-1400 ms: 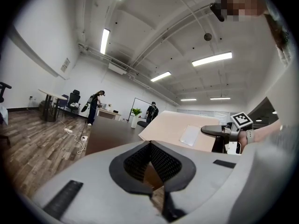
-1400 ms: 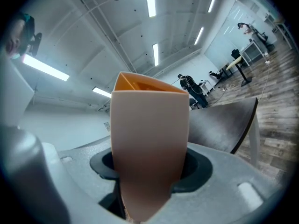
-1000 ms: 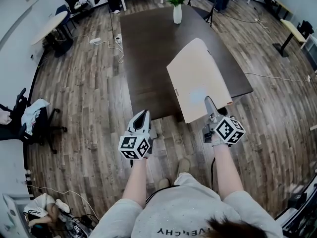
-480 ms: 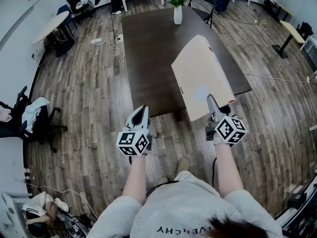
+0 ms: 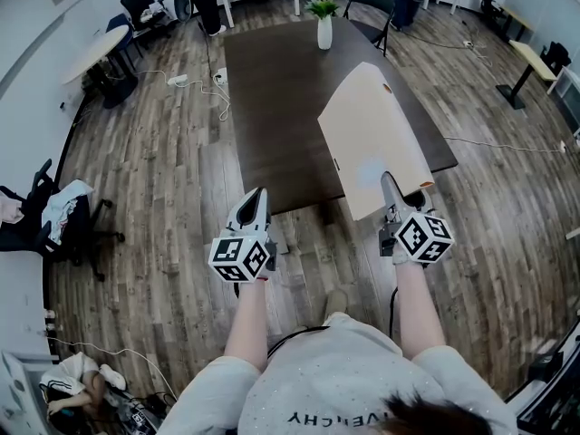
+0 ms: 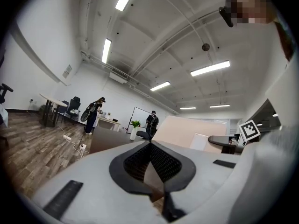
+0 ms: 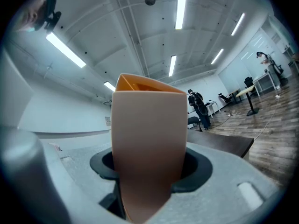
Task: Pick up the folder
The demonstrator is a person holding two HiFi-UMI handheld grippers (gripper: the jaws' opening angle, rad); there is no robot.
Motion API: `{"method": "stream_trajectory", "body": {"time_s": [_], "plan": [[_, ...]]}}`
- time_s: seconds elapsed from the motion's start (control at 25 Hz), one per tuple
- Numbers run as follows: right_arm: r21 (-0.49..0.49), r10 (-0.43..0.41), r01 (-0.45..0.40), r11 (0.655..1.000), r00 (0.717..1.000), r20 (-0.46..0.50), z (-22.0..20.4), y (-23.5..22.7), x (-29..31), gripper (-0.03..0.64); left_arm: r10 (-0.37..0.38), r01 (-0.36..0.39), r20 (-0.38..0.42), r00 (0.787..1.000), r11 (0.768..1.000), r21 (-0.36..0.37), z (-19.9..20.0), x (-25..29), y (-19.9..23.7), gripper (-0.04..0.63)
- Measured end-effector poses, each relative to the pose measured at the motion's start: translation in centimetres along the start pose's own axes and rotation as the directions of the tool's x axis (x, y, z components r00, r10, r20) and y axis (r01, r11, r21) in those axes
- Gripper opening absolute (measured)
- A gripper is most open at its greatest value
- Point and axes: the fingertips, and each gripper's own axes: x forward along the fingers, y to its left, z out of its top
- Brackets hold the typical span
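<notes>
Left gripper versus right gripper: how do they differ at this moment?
The right gripper is clamped on the near edge of the beige folder; the left gripper holds nothing, jaws together. The right gripper sits at the near right end of the dark table; the left gripper is by its near left corner, well clear of the folder. Both point forward, roughly level.

Steep overhead head view; level gripper views

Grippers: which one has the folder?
The right gripper: its jaws clamp the near edge of the beige folder. The left gripper holds nothing.
</notes>
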Motion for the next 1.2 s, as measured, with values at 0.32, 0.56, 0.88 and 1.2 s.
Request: {"method": "stream_trajectory", "body": {"time_s": [0.32, 0.56, 0.88, 1.2], "plan": [[-0.029, -0.005, 0.005, 1.0, 1.0, 0.013, 0.54, 0.31, -1.1, 0.264, -0.008, 0.008, 0.018, 1.0, 1.0, -0.01, 0.47, -0.68, -0.53, -0.002], [-0.035, -0.004, 0.005, 0.999, 1.0, 0.014, 0.69, 0.35, -0.93, 0.264, 0.0, 0.0, 0.014, 1.0, 1.0, -0.015, 0.51, -0.81, -0.38, -0.002], [-0.06, -0.001, 0.002, 0.998, 1.0, 0.018, 0.72, 0.32, -0.88, 0.264, 0.002, -0.002, 0.014, 1.0, 1.0, -0.014, 0.37, -0.68, -0.37, -0.002], [-0.071, -0.004, 0.004, 0.997, 1.0, 0.012, 0.86, -0.12, -0.31, 0.265, -0.001, 0.001, -0.002, 1.0, 1.0, -0.017, -0.04, 0.1, -0.39, -0.002]]}}
